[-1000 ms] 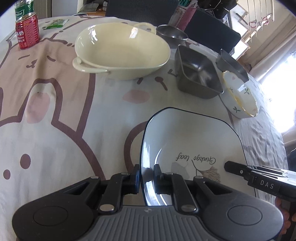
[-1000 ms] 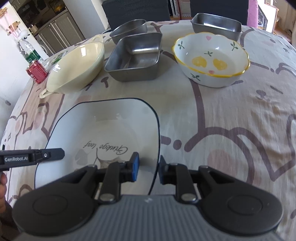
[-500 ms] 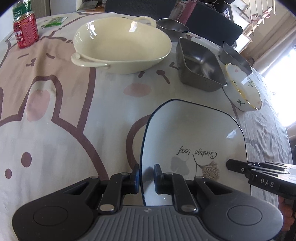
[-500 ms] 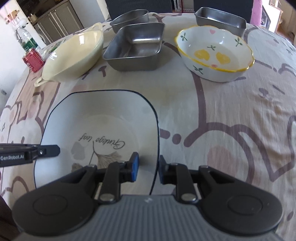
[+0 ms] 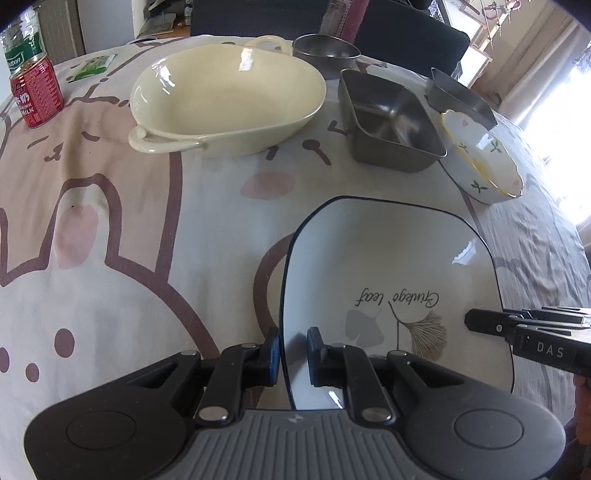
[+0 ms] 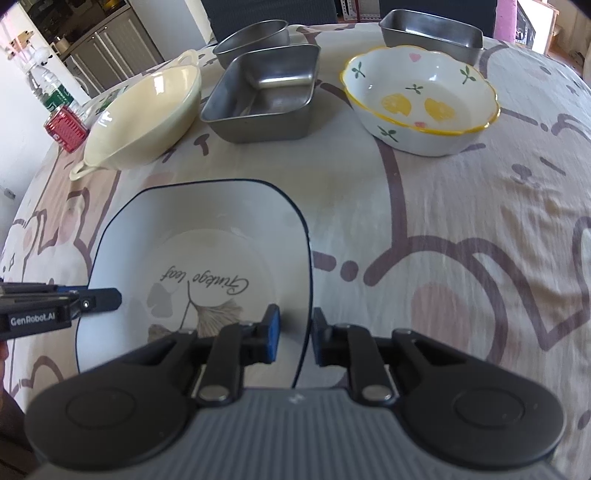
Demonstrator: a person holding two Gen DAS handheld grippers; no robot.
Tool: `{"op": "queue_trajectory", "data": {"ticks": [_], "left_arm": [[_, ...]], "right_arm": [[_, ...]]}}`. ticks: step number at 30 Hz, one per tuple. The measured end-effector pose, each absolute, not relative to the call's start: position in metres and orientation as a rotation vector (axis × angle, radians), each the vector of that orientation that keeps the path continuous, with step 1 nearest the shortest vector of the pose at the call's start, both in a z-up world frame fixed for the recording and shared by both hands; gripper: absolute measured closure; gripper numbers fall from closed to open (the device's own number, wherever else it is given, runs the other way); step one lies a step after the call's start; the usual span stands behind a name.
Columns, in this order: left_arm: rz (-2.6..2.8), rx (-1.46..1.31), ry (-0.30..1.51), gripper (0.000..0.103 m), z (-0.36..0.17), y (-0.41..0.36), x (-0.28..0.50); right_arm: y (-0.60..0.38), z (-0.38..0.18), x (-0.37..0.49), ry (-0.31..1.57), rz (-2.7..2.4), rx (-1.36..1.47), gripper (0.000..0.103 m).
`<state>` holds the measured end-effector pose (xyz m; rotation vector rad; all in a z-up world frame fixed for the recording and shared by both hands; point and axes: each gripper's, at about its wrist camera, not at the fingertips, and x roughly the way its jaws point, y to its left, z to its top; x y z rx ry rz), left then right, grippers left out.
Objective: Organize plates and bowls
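A white square plate with a dark rim and a leaf print [image 5: 391,273] [image 6: 207,243] is held over the tablecloth by both grippers. My left gripper [image 5: 293,347] is shut on its left rim. My right gripper [image 6: 295,332] is shut on its right rim. Beyond it stand a cream handled dish [image 5: 225,99] [image 6: 147,114], a square steel tray [image 5: 388,122] [image 6: 262,96], a floral bowl with a yellow rim [image 5: 480,162] [image 6: 421,99], a round steel bowl [image 5: 325,50] [image 6: 255,37] and another steel tray [image 5: 458,96] [image 6: 432,29].
A red drink can [image 5: 35,96] [image 6: 66,127] and a green-labelled bottle [image 5: 20,40] [image 6: 51,92] stand at the far left of the table. A green packet [image 5: 92,66] lies near them. Dark chairs [image 5: 402,33] stand behind the table.
Both grippers have carried the plate forward, toward the row of dishes, which now look nearer. The grip on both rims is unchanged.
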<state>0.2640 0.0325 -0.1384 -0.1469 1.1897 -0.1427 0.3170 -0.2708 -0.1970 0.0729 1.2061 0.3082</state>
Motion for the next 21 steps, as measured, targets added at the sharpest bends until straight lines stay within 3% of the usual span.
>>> {"op": "queue_trajectory", "data": {"ticks": [17,18,21], "left_arm": [[-0.156,-0.087,1.140,0.086,-0.128,0.030,0.254],[-0.157,-0.087,1.142,0.084,-0.127,0.030,0.253],[-0.159,-0.078,1.134,0.064,-0.123,0.030,0.249]], "right_arm": [[-0.273,-0.187,0.301,1.185,0.318,0.044,0.080],[-0.274,-0.186,0.300,1.184,0.316,0.043,0.080],[-0.277,-0.183,0.295,1.175,0.316,0.035,0.074]]}}
